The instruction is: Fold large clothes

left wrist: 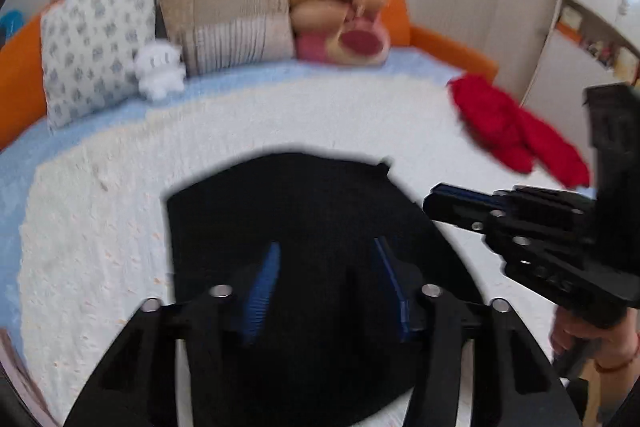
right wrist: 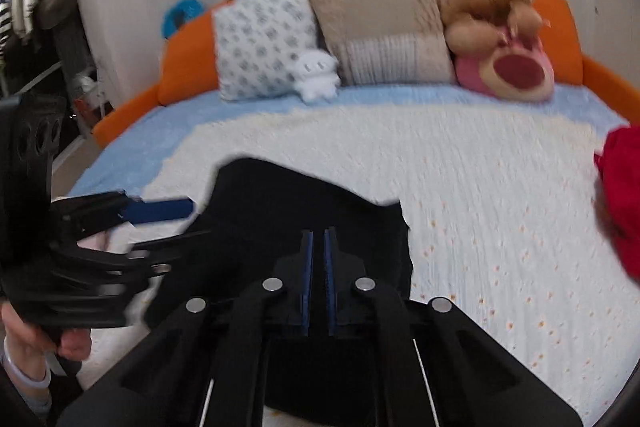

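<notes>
Bed with white cover holds black garment near its front edge; left gripper spread apart over it, right gripper nearly closed, empty, above it.

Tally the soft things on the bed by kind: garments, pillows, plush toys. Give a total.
Garments: 2, black garment and red garment
Pillows: 2, patterned pillow and beige pillow
Plush toys: 3, white plush, brown plush, pink plush
Total: 7
</notes>
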`<state>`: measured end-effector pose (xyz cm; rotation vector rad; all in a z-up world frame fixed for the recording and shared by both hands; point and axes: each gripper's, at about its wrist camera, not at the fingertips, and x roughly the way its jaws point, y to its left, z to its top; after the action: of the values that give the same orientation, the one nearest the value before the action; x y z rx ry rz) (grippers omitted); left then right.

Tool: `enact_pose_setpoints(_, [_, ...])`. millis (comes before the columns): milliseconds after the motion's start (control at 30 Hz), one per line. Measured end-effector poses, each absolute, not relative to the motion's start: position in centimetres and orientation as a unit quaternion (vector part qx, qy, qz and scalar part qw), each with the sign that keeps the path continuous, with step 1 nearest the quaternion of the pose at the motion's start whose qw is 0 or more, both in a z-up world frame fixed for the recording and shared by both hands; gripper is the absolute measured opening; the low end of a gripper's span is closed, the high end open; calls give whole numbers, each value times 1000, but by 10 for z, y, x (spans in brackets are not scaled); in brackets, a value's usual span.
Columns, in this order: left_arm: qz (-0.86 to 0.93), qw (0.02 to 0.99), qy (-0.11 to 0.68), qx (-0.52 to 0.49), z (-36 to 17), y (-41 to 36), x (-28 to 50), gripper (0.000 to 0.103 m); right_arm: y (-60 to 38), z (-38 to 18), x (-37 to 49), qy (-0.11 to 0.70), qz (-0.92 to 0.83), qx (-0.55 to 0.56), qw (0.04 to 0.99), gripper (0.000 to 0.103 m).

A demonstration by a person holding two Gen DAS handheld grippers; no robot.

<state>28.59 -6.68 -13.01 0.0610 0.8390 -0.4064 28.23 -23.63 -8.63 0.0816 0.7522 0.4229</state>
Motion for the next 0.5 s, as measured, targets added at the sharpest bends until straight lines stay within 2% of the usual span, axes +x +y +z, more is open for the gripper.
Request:
enact_pose_setpoints(33, [-177,895,408,35,-143,-67,299,43,-236,-96,288,375,200,42,904,6])
enact_pose_setpoints(233, [-195,880,433,-25,-187,-41,342,45,-236,-160,329,412,177,35,893,1])
enact_pose_setpoints(367, [-210,874,436,-49,-197,-36,358,47,-234,-167,336,404,177,21,897,0])
enact_pose_setpoints(467, [-209,876,434,-30,-198,-41,355,48,-228,-162,335,406,176,-12,897,0])
enact_pose_setpoints(500, [-211,874,438,-23,-195,-42,355,51,-227,-157,334,407,180,-18,895,2])
